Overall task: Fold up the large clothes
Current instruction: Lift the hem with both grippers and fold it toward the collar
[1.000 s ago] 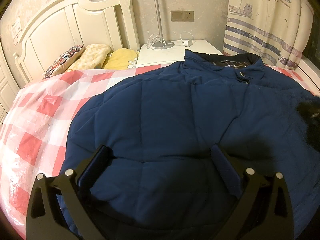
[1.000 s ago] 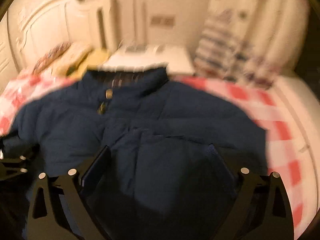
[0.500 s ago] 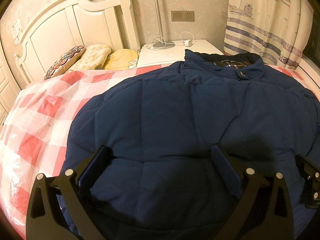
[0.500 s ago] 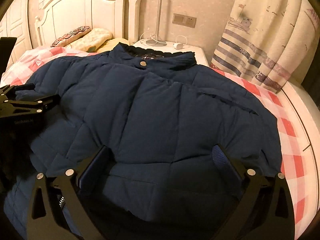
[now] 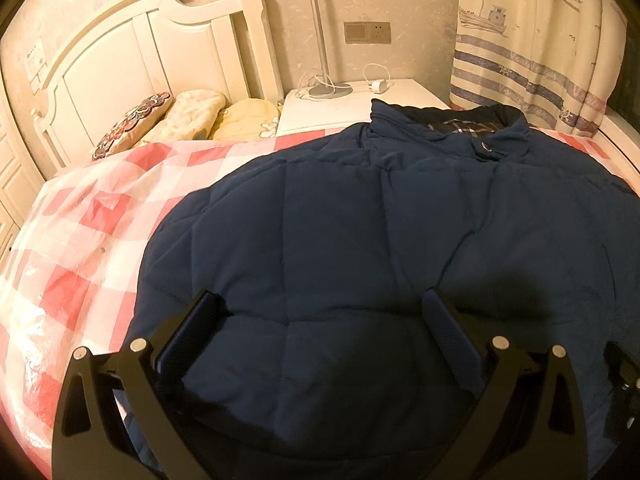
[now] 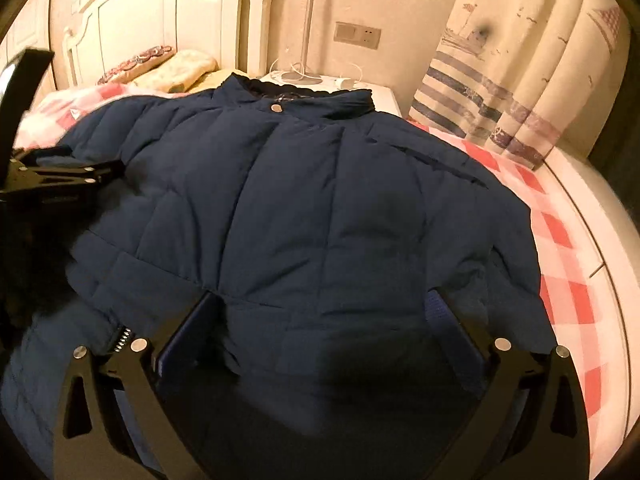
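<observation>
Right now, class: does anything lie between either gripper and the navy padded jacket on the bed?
Nothing visible does. The left gripper and right gripper both sit open directly over the navy padded jacket, with only its fabric between their fingers. The pillows lie well off it.

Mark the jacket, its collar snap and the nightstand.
jacket [image 5: 360, 240]: left wrist view, on the quilted middle panel.
snap [image 6: 275, 108]: right wrist view, on the round metal stud at the collar.
nightstand [image 5: 408, 92]: left wrist view, on the bare white top right of the lamp base.
</observation>
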### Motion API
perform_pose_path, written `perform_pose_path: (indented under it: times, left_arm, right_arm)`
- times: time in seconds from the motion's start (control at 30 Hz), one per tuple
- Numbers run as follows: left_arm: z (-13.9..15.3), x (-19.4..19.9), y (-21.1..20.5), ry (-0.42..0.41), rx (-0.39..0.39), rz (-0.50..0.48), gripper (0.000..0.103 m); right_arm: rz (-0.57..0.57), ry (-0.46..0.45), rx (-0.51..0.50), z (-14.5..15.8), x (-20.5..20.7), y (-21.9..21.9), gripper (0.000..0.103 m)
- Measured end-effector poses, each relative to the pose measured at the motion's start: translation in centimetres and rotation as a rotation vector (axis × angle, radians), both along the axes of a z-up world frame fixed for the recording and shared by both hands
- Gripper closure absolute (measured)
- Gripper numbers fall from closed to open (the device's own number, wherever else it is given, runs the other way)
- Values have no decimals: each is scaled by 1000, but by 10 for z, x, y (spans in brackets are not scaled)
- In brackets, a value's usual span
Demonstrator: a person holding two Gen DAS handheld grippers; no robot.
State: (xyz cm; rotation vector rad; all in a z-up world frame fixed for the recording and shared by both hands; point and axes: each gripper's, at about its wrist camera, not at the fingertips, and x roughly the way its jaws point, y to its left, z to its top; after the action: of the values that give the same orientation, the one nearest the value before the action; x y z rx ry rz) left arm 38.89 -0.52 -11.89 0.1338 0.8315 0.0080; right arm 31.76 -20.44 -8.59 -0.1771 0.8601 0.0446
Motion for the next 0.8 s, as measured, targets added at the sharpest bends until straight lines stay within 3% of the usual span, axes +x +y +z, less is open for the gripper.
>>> perform_pose_path:
  times: [0.07,0.1,0.17,0.23,0.33,0.43,0.5,0.63,0.73,0.77,0.8]
  left_arm:
    - [16,-24,6,-28,-103,-8,6]
    - [25,-40,8,-48,-174,-38,6]
    - [37,-71,9,-65,-241,-104,2]
    - [31,-89,4,-24,-204,-141,2]
    - [-18,-94,1,130,-106,-146,2]
    - [-16,-89,12,129,-145,-109,2]
    - [-15,-91,14,121,-120,-92,3]
    - [-2,-121,13,53,-70,-114,2]
    - [-18,-131,17,106,-11,-114,2]
    - [-22,-128,24,122,-54,-113,2]
    - [-20,-129,26,126,-74,-103,2]
  right_arm:
    - [2,-6,10,0,-2,-2,4]
    - [4,-7,22,0,0,-5,4]
    - [5,-8,37,1,-1,-6,4]
    - [4,-9,26,1,0,-5,4]
    - [6,-9,24,1,2,-5,4]
    - [16,-3,56,3,-1,-9,4]
    - [11,21,66,13,-12,-10,5]
    - [62,-21,98,39,-62,-6,5]
    - [118,82,41,18,-80,3,5]
    - [128,135,17,1,-80,5,5]
    - [126,130,44,-8,-82,3,4]
